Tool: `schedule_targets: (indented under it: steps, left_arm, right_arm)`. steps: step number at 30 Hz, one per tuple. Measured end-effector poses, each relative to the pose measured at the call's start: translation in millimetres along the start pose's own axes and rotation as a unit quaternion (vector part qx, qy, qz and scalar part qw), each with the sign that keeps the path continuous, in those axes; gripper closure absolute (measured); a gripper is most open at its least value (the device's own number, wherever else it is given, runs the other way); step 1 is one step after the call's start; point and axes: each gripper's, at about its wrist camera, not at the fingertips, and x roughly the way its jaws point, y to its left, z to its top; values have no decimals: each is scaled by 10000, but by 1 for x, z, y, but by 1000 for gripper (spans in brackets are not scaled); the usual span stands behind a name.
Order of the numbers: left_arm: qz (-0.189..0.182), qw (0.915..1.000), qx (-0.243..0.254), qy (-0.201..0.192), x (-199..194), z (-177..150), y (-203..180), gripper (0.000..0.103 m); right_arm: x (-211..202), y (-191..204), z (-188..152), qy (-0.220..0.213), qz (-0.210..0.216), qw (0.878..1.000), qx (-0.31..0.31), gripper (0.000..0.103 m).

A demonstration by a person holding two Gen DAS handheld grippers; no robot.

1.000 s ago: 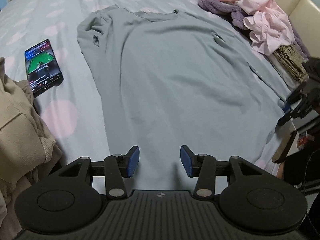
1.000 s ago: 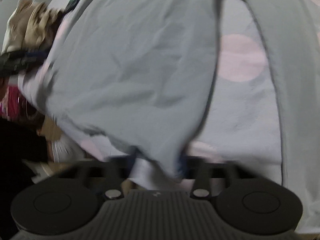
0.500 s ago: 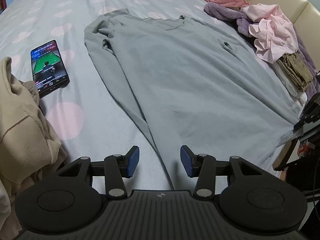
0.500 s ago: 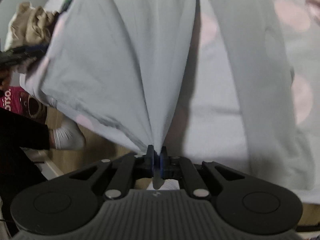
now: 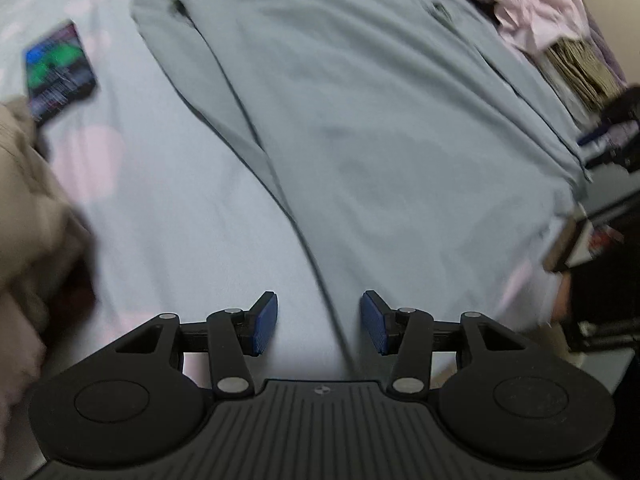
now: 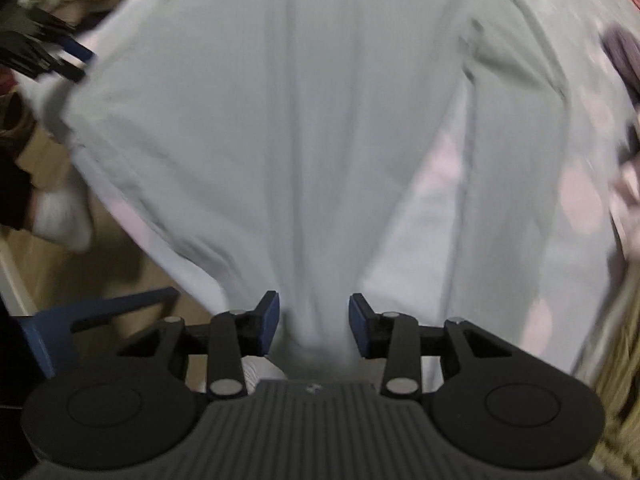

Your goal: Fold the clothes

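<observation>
Because the grey long-sleeved shirt [image 5: 392, 132] is thin knit cloth, it looks light, limp and easy to drag, and it will not keep a shape unless it lies flat. Seen from the left wrist, it is spread face-up over the bed [image 5: 172, 216], whose pale sheet has pink dots, with the collar at the far end and the hem toward the camera. One sleeve runs down its left edge as a long narrow strip that ends between the fingers of the left gripper [image 5: 318, 322]. That gripper's jaws stand wide apart with nothing between the blue pads, hovering just above the sleeve end and the sheet. A phone [image 5: 60, 70] with a lit screen lies beside the shirt, a beige garment [image 5: 24, 184] is heaped at the left edge, and a pile of pink and purple clothes [image 5: 536, 12] sits at the far right.

From the right wrist, the shirt fans out from a gathered corner that sits between the fingers of the right gripper [image 6: 314, 328]. Its jaws are parted and the pads do not press the cloth, so the corner is loose, not gripped. Motion blur softens the edges. Good holds, in my judgement, are the hem corners, the cuffs and the shoulder seams, where doubled fabric gives the pads something to bite; a pinch mid-panel would only bunch it.
</observation>
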Motion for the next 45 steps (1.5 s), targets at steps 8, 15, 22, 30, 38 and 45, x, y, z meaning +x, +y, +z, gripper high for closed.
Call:
schedule_targets:
  steps: [8, 15, 22, 30, 38, 45]
  left_arm:
    - [-809, 9963, -261, -160, -5, -1, -17, 85]
    - [-1487, 9816, -1112, -441, -20, 16, -4, 89]
    - [-1650, 9768, -1276, -491, -25, 27, -4, 89]
    - [-1574, 9795, -1166, -477, -26, 31, -8, 89]
    - [-1259, 9894, -513, -516, -46, 12, -9, 72]
    - [-538, 9979, 92, -338, -27, -1, -34, 72]
  right_arm:
    - [-17, 89, 54, -1091, 245, 9836, -1417, 56]
    - [1, 176, 72, -1750, 294, 9608, -2131, 49]
    - [36, 201, 91, -2078, -23, 9608, -1834, 73]
    - [40, 182, 101, -2053, 321, 9699, -1272, 96]
    - [40, 137, 97, -1880, 863, 9782, -187, 96]
    - [45, 110, 97, -1749, 1161, 9754, 669, 96]
